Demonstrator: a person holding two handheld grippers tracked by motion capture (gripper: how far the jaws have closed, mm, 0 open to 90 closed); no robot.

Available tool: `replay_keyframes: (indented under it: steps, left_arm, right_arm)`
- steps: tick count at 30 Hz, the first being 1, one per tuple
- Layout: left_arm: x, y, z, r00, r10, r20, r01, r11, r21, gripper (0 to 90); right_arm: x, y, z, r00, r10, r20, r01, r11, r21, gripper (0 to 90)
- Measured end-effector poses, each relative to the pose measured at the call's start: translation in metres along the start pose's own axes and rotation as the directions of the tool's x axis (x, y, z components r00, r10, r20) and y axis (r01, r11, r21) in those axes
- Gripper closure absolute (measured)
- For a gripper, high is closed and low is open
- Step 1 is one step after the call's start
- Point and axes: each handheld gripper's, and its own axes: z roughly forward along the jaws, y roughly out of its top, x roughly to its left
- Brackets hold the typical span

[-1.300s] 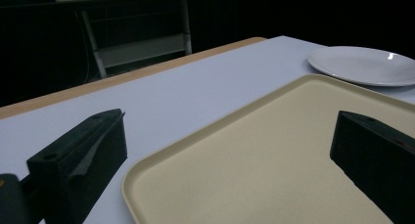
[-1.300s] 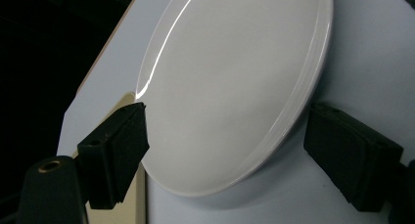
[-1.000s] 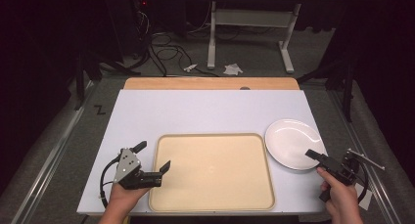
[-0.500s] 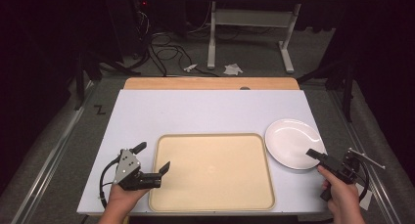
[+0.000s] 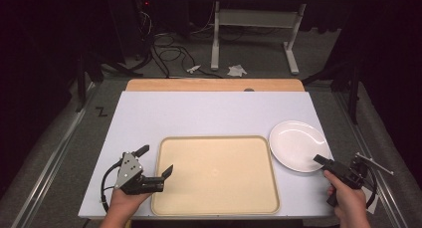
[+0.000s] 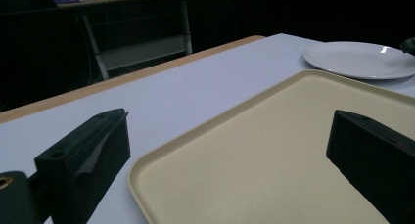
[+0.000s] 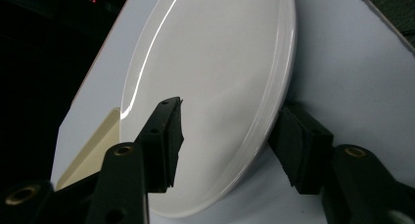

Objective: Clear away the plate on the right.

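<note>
A white plate point(image 5: 296, 143) lies at the right of the white table, beside a beige tray point(image 5: 214, 138). My right gripper point(image 5: 322, 164) reaches the plate's near rim. In the right gripper view the plate point(image 7: 210, 62) has its rim between the jaws of the right gripper point(image 7: 230, 131): one jaw stands over the plate's face, the other outside under the rim. These jaws have just been closing, and a small gap still shows. My left gripper point(image 5: 157, 159) stands open across the tray's near left corner. In the left gripper view that gripper point(image 6: 230, 136) holds nothing over the tray point(image 6: 254, 150).
The white tabletop point(image 5: 209, 113) has a wooden strip point(image 5: 214, 84) along its far edge. Beyond it are a desk frame point(image 5: 254, 24), cables and scraps of paper on the floor. The plate point(image 6: 359, 60) shows far right in the left gripper view.
The right gripper's jaws have narrowed around the plate's near rim. Both hands stay where they were, and the left gripper is unchanged.
</note>
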Motion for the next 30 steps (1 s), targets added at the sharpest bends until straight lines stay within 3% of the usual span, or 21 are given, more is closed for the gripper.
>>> replay_keyframes:
  steps: [13, 19, 25, 30]
  left_arm:
    - [-0.001, 0.0, 0.001, 0.9999, 0.007, 0.008, -0.007, 1.0, 0.005, 4.3]
    - [-0.001, -0.001, 0.003, 0.9999, 0.012, 0.01, -0.012, 0.9999, 0.01, 4.7]
    - [-0.002, -0.001, 0.003, 0.9998, 0.014, 0.011, -0.014, 0.9999, 0.009, 5.3]
    - [-0.002, -0.001, 0.003, 0.9999, 0.013, 0.011, -0.013, 0.9999, 0.011, 5.7]
  right_arm:
    - [-0.015, 0.004, 0.003, 0.9966, 0.071, -0.041, -0.071, 0.997, 0.014, 71.6]
    - [-0.017, 0.004, 0.004, 0.9939, 0.094, -0.057, -0.093, 0.995, 0.022, 75.5]
    - [-0.019, 0.005, 0.006, 0.9938, 0.102, -0.044, -0.102, 0.995, 0.019, 82.4]
    - [-0.021, 0.005, 0.005, 0.9857, 0.156, -0.063, -0.155, 0.988, 0.022, 85.2]
